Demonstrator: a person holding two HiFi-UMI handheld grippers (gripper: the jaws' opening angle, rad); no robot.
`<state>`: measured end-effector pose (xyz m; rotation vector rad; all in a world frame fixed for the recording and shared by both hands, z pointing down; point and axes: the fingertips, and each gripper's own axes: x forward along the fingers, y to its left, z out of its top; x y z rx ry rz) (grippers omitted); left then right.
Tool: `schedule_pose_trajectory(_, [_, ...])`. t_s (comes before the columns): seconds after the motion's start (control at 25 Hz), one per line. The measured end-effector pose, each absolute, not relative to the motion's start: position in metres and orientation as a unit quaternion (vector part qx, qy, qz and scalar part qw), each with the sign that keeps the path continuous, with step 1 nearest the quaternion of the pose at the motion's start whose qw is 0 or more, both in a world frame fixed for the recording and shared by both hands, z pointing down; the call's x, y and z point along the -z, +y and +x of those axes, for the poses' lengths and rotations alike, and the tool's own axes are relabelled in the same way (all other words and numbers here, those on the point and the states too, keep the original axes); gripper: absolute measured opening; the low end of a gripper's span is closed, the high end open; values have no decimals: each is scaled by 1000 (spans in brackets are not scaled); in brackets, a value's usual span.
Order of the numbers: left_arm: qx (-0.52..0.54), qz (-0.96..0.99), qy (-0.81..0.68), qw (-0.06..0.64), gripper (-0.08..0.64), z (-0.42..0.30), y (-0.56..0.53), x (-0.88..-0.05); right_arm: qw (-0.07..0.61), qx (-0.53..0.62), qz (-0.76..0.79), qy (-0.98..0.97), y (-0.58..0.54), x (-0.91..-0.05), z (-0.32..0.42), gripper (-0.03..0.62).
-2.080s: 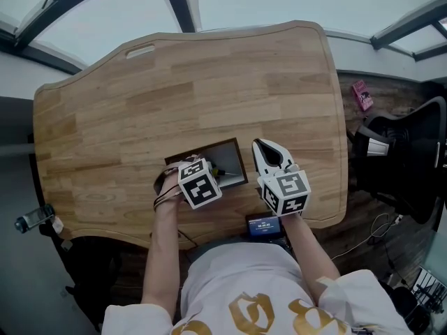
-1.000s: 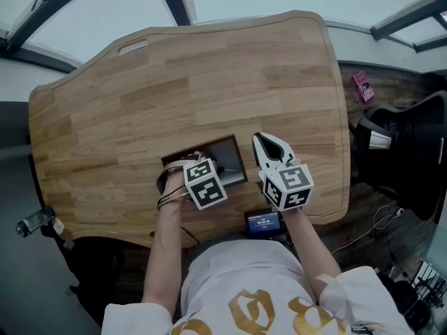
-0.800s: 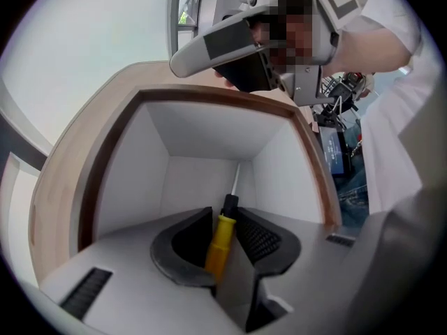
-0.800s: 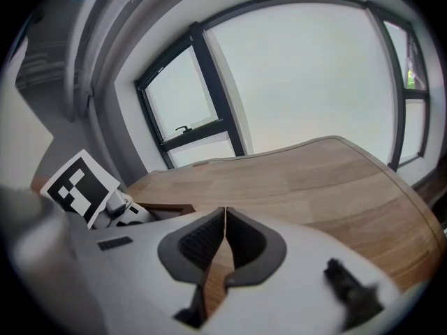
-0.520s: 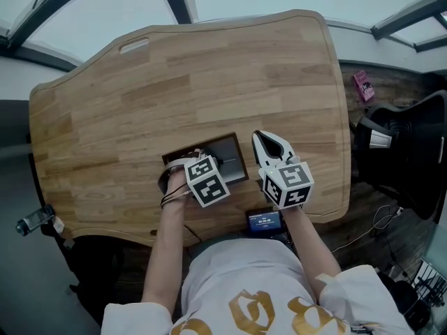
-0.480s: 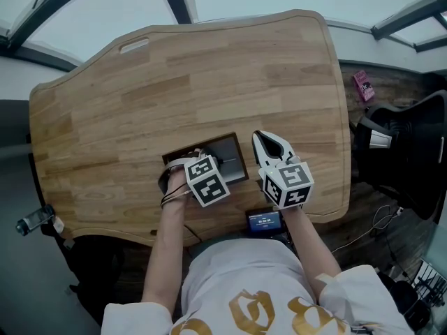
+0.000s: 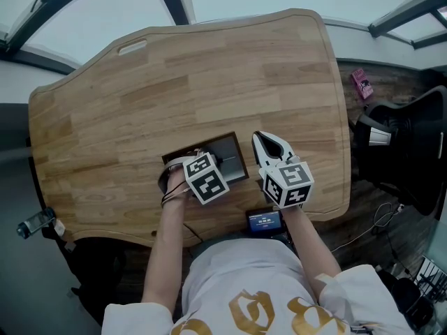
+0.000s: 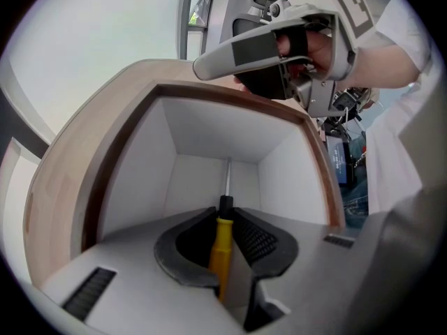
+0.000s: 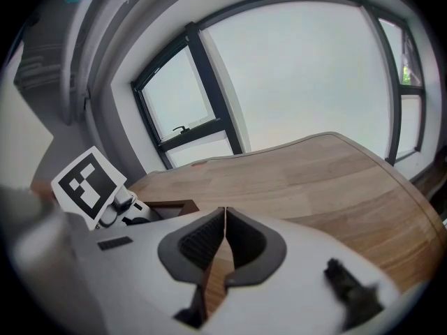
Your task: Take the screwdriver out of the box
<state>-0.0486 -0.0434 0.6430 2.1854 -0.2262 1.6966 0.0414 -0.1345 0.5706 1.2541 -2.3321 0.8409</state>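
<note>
My left gripper (image 8: 223, 218) has narrowed its jaws, now closing onto the screwdriver (image 8: 221, 241) handle inside the box (image 8: 209, 128); so slim a pinch could let it swivel and snag the wall.

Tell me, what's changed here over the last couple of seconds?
The left gripper, reaching down into the box, is closing its jaws on the screwdriver by its yellow handle. Nothing else visibly moved: the right gripper stays shut beside the box, and the box sits where it was on the table.
</note>
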Motion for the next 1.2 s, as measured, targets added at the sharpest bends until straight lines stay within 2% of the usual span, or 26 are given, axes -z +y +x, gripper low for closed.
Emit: schedule_pose_trajectory(1.2, [-605,771,-121,162,79,-54,-47,-637,177,-284,463,-821,-132,-554,63,32])
